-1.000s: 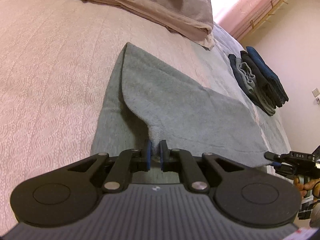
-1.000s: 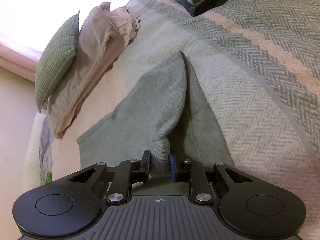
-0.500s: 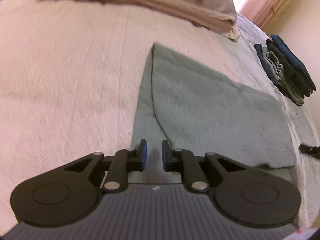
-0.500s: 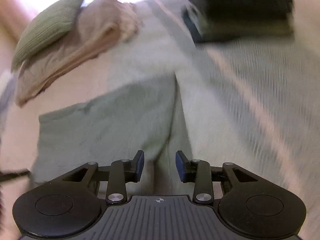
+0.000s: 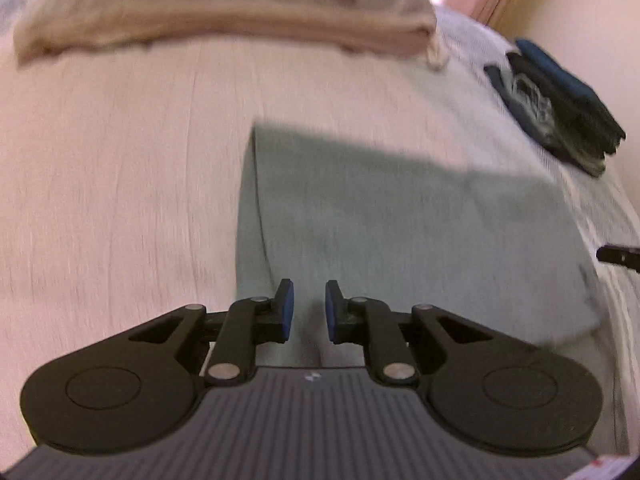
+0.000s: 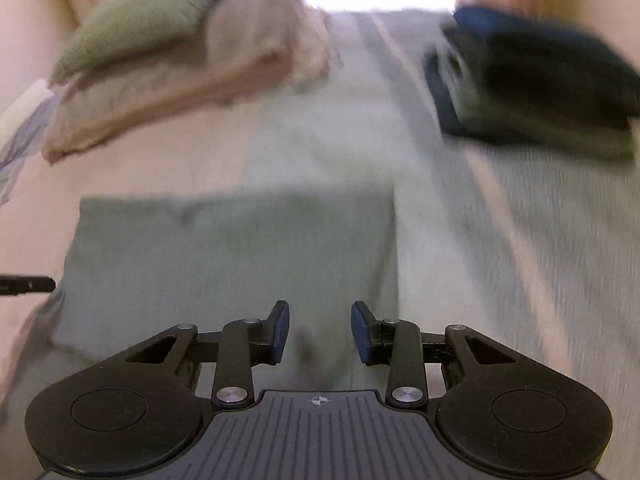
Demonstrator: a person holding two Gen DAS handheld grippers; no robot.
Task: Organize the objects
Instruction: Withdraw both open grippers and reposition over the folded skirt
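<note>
The towel (image 5: pixel 420 232) at the centre of the frame looked like soft, matt grey-green terry cloth. The bedspread (image 5: pixel 120 184) on the left was pale, finely ribbed fabric. Upper right, the folded stack (image 6: pixel 536 80) was dark cloth. Each gripper (image 6: pixel 320 332) showed matt black plastic, blue pads and shiny metal pins.

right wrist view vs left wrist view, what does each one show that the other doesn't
Only the right wrist view shows the green knitted cushion on the beige pillow and the open right gripper. Only the left wrist view shows the left gripper, jaws apart with nothing between them. Both share the folded grey-green towel flat on the bed, the stack of dark folded clothes and the pillow.
</note>
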